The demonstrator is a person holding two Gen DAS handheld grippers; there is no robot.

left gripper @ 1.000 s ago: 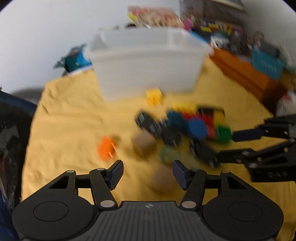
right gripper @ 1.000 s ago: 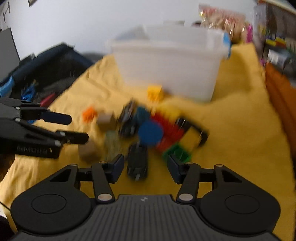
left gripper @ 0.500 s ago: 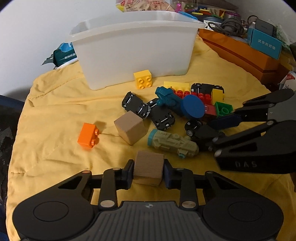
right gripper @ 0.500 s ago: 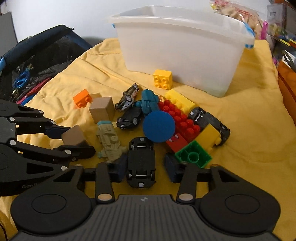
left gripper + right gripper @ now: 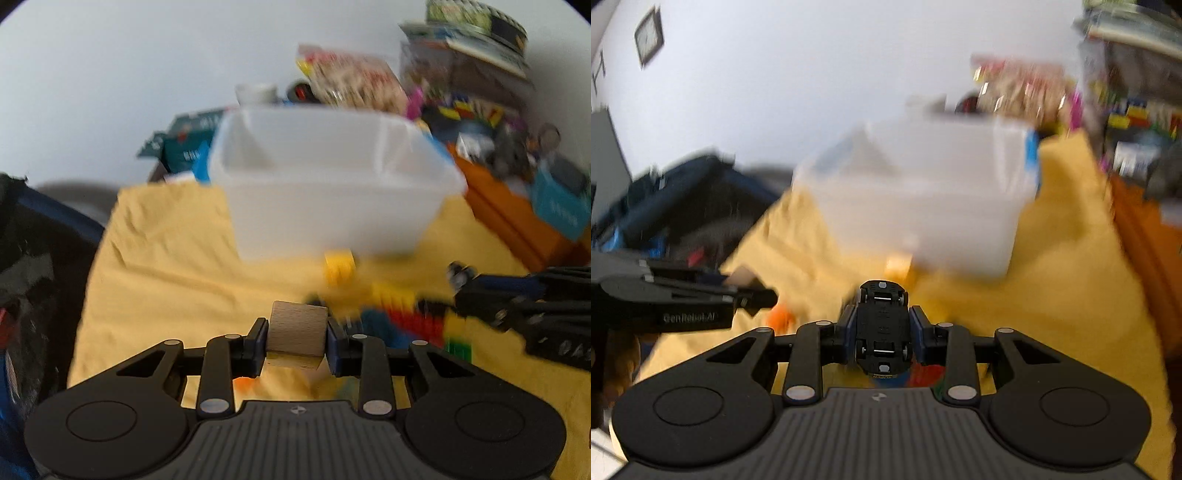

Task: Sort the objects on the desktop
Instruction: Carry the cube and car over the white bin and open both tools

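Wooden cube [image 5: 297, 328] was clamped in left gripper [image 5: 295, 334], black toy car [image 5: 882, 325] in right gripper [image 5: 882, 332], both short of white bin [image 5: 325, 206]; rim should be cleared before release.

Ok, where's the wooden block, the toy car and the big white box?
block [image 5: 297, 326]: left wrist view, front face.
car [image 5: 882, 328]: right wrist view, underside.
box [image 5: 325, 218]: left wrist view, front wall.

I count one wooden cube [image 5: 297, 328], one black toy car [image 5: 882, 328], one white bin [image 5: 332, 192], and my two tools [image 5: 295, 339] [image 5: 882, 336].
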